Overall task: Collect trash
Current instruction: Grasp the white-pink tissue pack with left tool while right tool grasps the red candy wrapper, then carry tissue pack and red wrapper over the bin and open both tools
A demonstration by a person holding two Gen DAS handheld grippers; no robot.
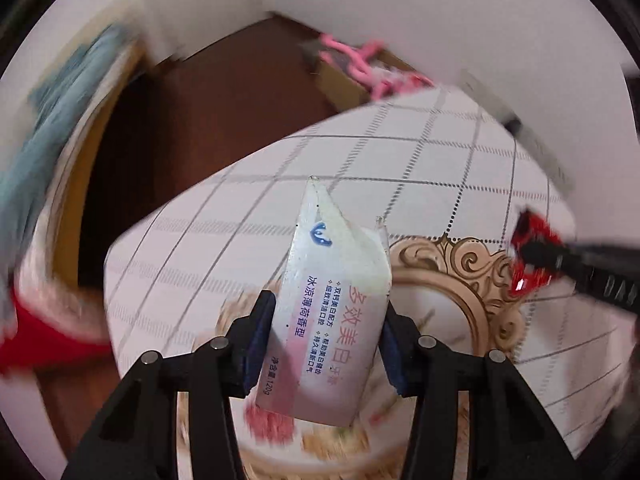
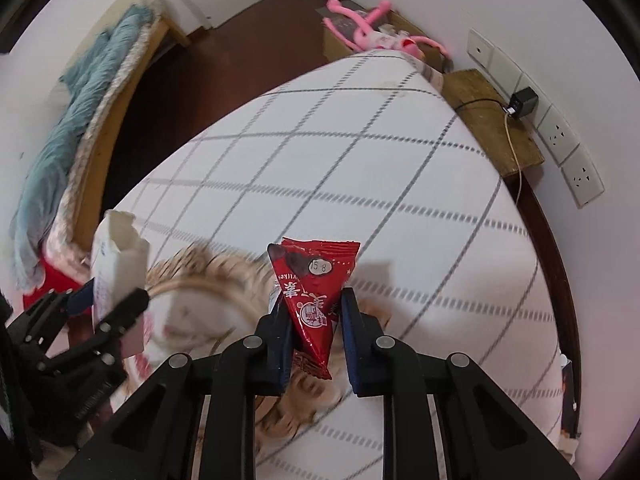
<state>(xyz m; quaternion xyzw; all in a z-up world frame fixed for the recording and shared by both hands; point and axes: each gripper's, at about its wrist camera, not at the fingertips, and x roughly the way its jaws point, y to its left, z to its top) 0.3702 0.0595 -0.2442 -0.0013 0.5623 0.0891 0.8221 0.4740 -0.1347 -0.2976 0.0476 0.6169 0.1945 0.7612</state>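
The left gripper, a black two-finger claw with dark blue pads, is clamped on a flattened white toothpaste carton printed with blue and pink characters, its torn open end pointing away from the camera. The right gripper, of the same build, is pinched on a red triangular foil snack wrapper, which stands up between the pads with its crimped top edge uppermost. Both pieces of trash are held clear above a bed covered in a white sheet with a grey grid pattern. Below the two claws lies a round item with an ornate gold scrolled rim, blurred in both views. In the right wrist view the left gripper and its carton show at the lower left, near the bed's edge. A pink plush toy lies on a cardboard box beyond the bed, and a teal fringed cloth hangs at the left.
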